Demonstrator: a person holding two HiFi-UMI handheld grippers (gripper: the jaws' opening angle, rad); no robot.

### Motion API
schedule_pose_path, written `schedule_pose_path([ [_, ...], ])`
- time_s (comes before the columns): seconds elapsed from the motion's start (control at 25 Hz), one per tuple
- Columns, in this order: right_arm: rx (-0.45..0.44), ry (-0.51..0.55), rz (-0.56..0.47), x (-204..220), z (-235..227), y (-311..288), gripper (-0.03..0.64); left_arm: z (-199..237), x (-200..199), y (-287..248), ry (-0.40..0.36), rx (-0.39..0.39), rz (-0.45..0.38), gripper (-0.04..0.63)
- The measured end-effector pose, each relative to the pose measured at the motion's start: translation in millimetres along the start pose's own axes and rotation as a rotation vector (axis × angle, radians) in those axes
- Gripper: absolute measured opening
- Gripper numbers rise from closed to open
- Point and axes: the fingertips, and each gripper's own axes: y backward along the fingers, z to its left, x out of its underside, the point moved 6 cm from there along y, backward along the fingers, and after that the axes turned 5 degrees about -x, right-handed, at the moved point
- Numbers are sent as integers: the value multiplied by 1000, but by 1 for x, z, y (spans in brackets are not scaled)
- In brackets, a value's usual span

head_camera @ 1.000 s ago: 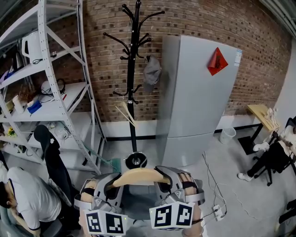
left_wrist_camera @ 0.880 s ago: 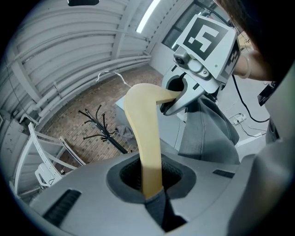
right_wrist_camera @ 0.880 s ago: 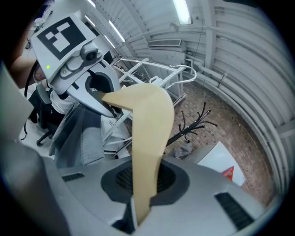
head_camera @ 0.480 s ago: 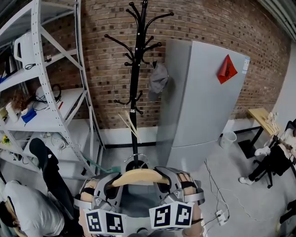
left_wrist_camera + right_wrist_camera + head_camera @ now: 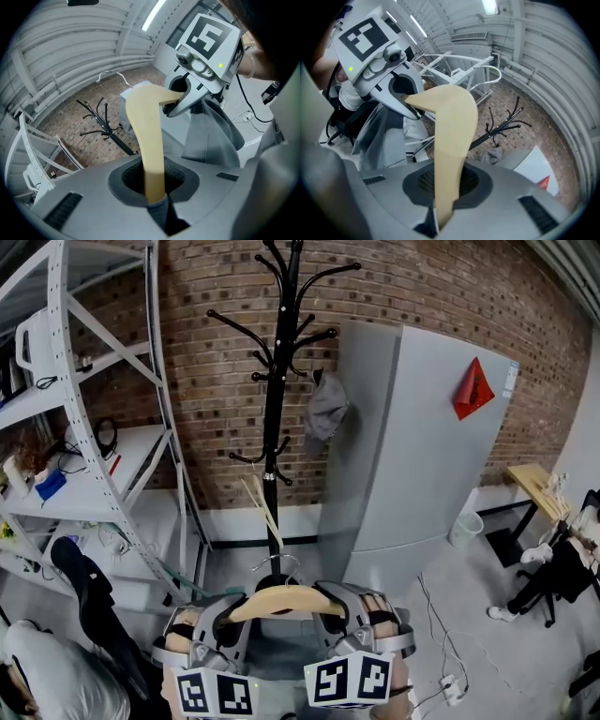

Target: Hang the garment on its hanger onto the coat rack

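The wooden hanger (image 5: 286, 599) was held level, low in the head view, taken at both ends. The left gripper (image 5: 223, 620) was clamped on the hanger's left arm: in the left gripper view the pale wood was seen pinched tight between the jaws. The right gripper (image 5: 342, 613) was clenched on the other arm in the same way, and in the right gripper view the wood was seen running straight up out of the closed jaws. Between the two grippers the grey garment (image 5: 281, 657) was draped from the hanger, its cloth hanging down below the bar. The hanger's wire hook (image 5: 277, 564) was seen standing up from the middle of the wood, on no peg yet.

Ahead, the black coat rack (image 5: 275, 427) was seen standing upright against the brick wall (image 5: 216, 362), its curved pegs spread out at several heights. A grey cap (image 5: 328, 411) was hung from a peg on the rack's right side. Just to the right of the rack a tall grey refrigerator (image 5: 412, 465) was seen, with a red diamond sticker (image 5: 472, 390) stuck near its top. To the left, white metal shelving (image 5: 155, 381) was loaded with small items.
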Motion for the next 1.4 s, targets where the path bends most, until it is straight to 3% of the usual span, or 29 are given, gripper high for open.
schedule_pose_path([
  [0.44, -6, -14, -40, 18, -57, -70, 41, 28, 7, -90, -9, 2, 3, 44],
  [0.72, -24, 10, -82, 24, -93, -121, 41, 50, 11, -143, -2, -32, 15, 44],
  [0.88, -31, 26, -104, 25, -115, -143, 41, 60, 15, -170, 14, -93, -11, 44],
  [1.04, -32, 39, -131, 24, -135, -162, 42, 79, 8, -187, -19, -92, 31, 44],
  [1.4, -6, 66, -190, 11, -169, -193, 42, 115, 3, -216, -34, -133, 14, 44],
])
